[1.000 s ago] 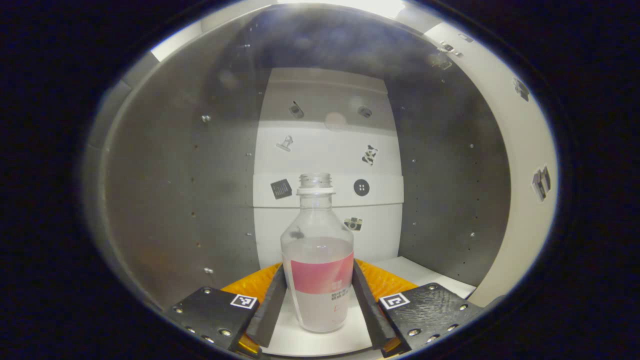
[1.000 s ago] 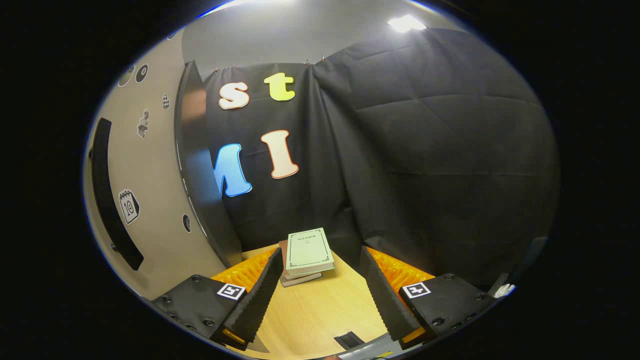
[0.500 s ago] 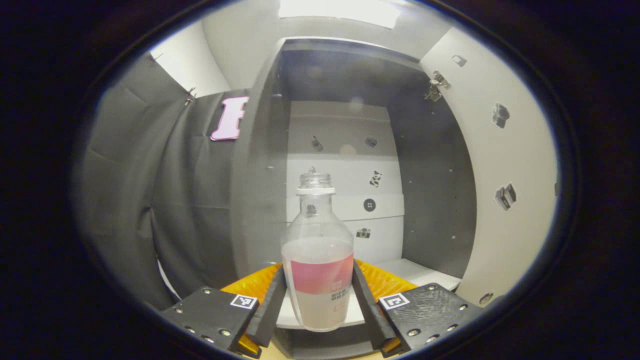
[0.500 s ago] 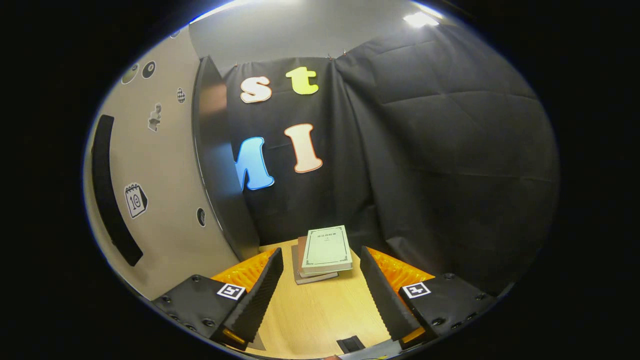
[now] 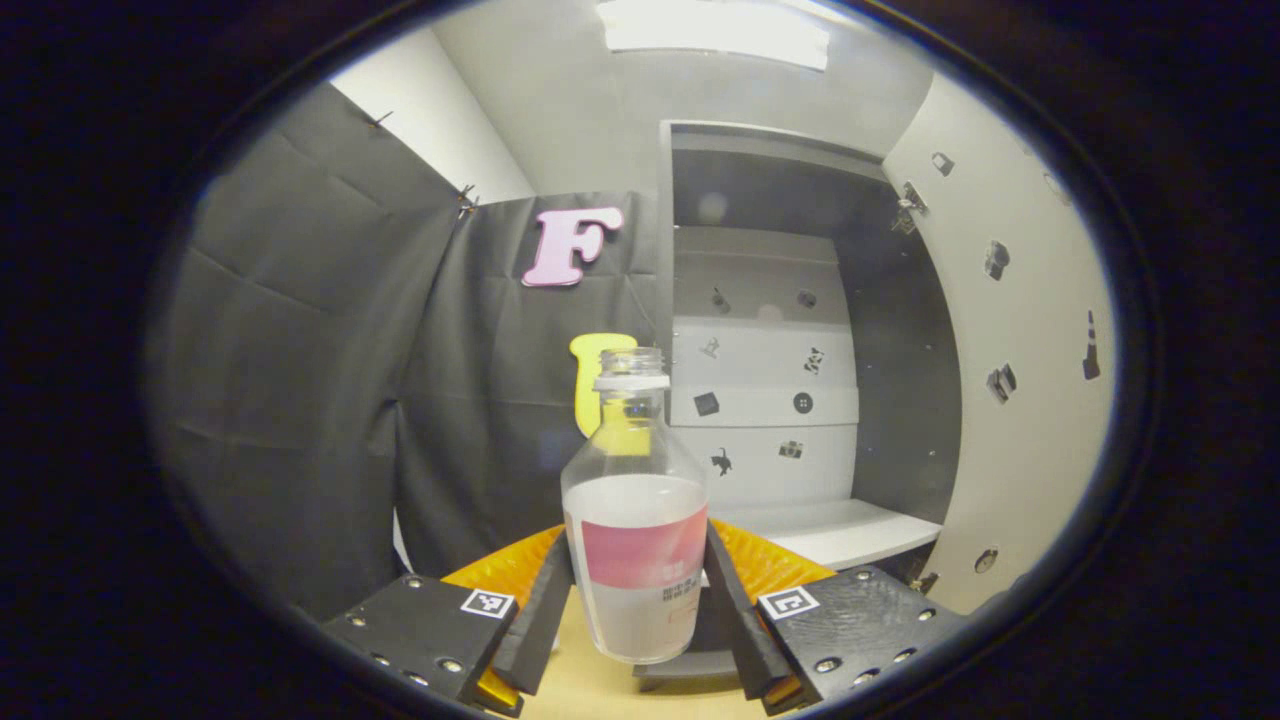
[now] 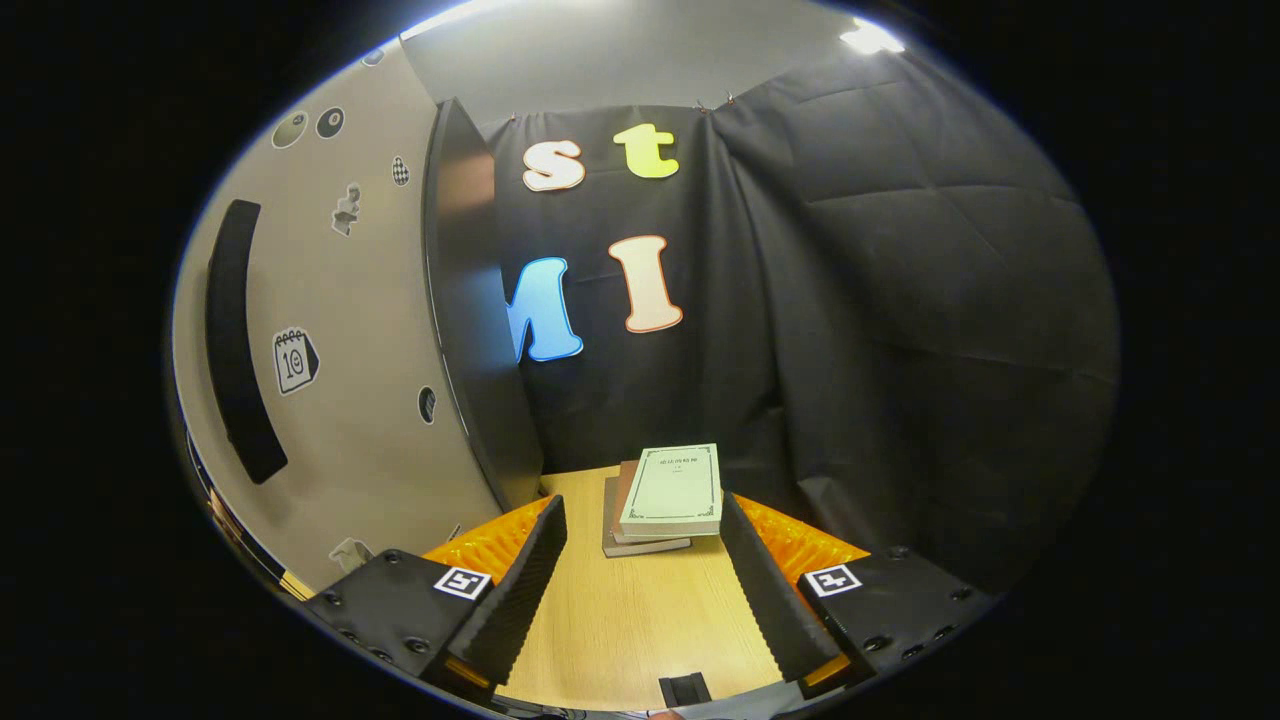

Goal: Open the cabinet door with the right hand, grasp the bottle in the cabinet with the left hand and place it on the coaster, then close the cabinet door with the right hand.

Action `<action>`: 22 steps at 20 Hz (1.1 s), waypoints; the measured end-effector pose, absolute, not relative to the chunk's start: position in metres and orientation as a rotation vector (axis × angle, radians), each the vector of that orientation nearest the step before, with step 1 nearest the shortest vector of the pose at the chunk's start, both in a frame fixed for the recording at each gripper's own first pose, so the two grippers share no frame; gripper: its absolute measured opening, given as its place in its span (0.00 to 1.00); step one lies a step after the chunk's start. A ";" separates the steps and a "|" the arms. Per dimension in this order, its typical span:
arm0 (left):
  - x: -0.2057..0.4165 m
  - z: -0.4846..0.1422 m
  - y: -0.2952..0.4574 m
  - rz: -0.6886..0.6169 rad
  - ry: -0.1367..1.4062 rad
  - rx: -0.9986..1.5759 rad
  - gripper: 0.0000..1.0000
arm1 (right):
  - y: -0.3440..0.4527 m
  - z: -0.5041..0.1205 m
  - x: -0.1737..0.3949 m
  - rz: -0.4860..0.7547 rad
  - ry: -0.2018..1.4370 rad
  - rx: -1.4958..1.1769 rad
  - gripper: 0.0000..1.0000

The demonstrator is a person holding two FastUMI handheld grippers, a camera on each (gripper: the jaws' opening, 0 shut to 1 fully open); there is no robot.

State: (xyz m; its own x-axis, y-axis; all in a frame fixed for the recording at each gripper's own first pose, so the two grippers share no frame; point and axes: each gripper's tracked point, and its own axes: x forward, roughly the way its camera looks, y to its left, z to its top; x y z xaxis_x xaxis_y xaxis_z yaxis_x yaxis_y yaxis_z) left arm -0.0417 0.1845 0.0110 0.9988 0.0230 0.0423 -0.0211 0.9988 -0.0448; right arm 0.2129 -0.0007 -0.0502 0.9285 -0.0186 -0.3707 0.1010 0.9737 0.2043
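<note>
Left gripper view: the left gripper (image 5: 638,600) clamps the bottle (image 5: 636,540) upright between both fingers, now carried clear of the cabinet (image 5: 800,400), which sits farther back than before. Right gripper view: the right gripper (image 6: 640,580) is spread wide over the table (image 6: 630,630), the cabinet door (image 6: 330,330) open at left, books (image 6: 665,495) ahead.

A stack of books (image 6: 663,497) lies at lower centre of the right gripper view on a wooden table (image 6: 620,620), against the black cloth wall (image 6: 880,330).
</note>
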 end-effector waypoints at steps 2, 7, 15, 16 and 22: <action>-0.053 -0.001 0.192 0.039 -0.013 -0.042 0.72 | 0.001 -0.055 0.210 -0.040 0.388 0.230 0.98; -0.070 -0.027 0.200 0.061 0.033 -0.041 0.72 | -0.002 -0.061 0.206 -0.024 0.401 0.233 0.98; -0.104 -0.078 0.199 0.073 0.142 -0.095 0.73 | -0.007 -0.051 0.203 -0.022 0.401 0.203 0.98; -0.108 -0.086 0.200 0.083 0.161 -0.100 0.73 | -0.008 -0.052 0.201 -0.024 0.406 0.193 0.98; -0.124 -0.120 0.209 0.131 0.253 -0.107 0.72 | -0.015 -0.050 0.193 -0.047 0.420 0.176 0.98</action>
State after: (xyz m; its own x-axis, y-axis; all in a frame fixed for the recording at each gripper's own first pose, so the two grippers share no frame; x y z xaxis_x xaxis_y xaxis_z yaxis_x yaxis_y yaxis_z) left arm -0.1242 0.2095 -0.1198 0.9597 0.1154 -0.2564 -0.1424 0.9858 -0.0893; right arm 0.1933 -0.0151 -0.0500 0.9121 -0.0088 -0.4098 0.0817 0.9836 0.1607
